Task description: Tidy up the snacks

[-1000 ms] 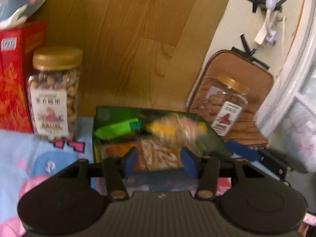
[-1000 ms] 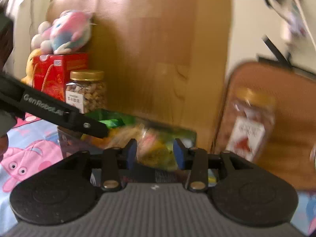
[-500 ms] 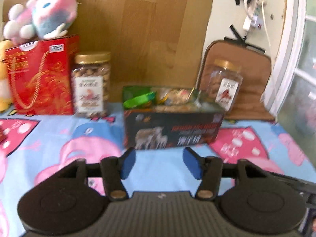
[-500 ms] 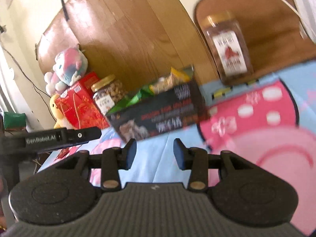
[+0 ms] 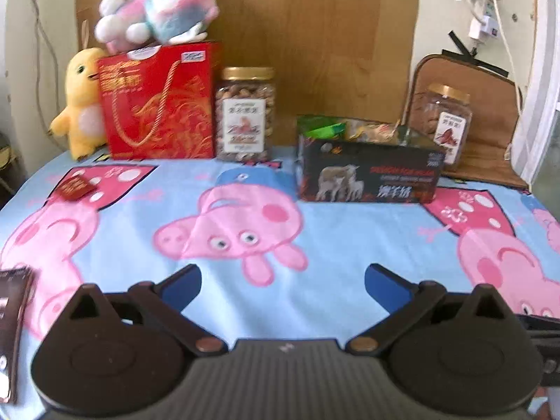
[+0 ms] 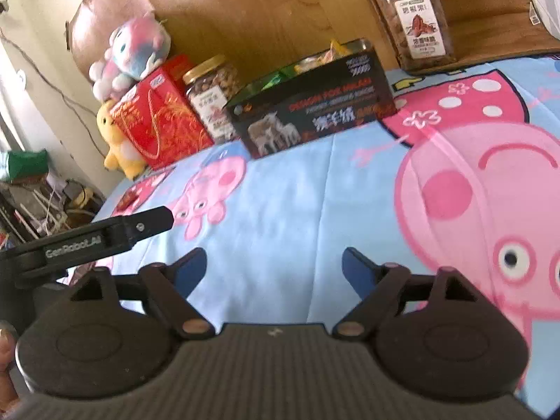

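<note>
With both my left gripper and right gripper spreading their fingers over nothing, the snack box sits well ahead, and my blurred view risks knocking the jars beside it.

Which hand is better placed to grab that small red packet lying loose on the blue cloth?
Left, probably. The red packet lies left of the left gripper, whose empty jaws are opening; the right gripper views it beyond the left.
</note>
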Action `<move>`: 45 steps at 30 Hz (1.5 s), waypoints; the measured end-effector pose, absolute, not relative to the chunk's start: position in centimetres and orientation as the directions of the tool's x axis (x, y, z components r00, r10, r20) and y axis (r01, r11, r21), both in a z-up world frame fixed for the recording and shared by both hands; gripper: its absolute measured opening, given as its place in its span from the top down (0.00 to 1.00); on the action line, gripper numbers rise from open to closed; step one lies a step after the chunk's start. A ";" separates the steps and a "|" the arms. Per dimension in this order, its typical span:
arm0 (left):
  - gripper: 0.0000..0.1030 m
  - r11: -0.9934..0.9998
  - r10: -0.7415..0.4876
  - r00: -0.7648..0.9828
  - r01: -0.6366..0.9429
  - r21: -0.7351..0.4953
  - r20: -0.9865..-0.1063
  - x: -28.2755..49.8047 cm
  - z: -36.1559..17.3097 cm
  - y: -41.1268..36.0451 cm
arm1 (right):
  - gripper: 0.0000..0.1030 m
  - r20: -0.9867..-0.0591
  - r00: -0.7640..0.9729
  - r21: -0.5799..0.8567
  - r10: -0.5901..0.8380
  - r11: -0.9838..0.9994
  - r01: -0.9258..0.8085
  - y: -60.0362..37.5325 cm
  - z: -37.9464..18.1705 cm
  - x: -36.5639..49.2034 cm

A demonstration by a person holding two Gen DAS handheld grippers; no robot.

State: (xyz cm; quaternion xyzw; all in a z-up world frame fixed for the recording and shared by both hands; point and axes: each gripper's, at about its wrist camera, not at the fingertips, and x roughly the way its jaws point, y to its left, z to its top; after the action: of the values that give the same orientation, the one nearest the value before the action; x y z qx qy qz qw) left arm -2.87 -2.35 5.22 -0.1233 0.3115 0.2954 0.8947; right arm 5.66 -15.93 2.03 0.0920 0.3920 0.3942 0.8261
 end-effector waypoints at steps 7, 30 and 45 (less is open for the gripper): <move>0.00 0.767 0.466 0.623 -0.638 -0.065 -0.628 -4.8 4.3 -2.1 | 0.09 -0.584 0.404 0.476 0.703 0.701 -0.531 -16.3 2.3 4.3; 0.00 0.826 0.438 0.650 -0.564 -0.008 -0.621 -5.7 4.9 -7.4 | 0.07 -0.608 0.462 0.448 0.646 0.760 -0.472 -19.7 2.2 1.0; 0.00 0.836 0.413 0.631 -0.549 -0.002 -0.657 -5.7 4.4 -8.8 | 0.07 -0.600 0.458 0.469 0.656 0.752 -0.463 -20.7 2.0 0.0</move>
State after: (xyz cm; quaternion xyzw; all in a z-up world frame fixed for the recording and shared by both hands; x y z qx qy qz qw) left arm -5.72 -8.82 4.36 -0.1011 0.3356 0.2679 0.8974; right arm 0.05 -20.68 1.97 0.1199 0.4016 0.3309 0.8455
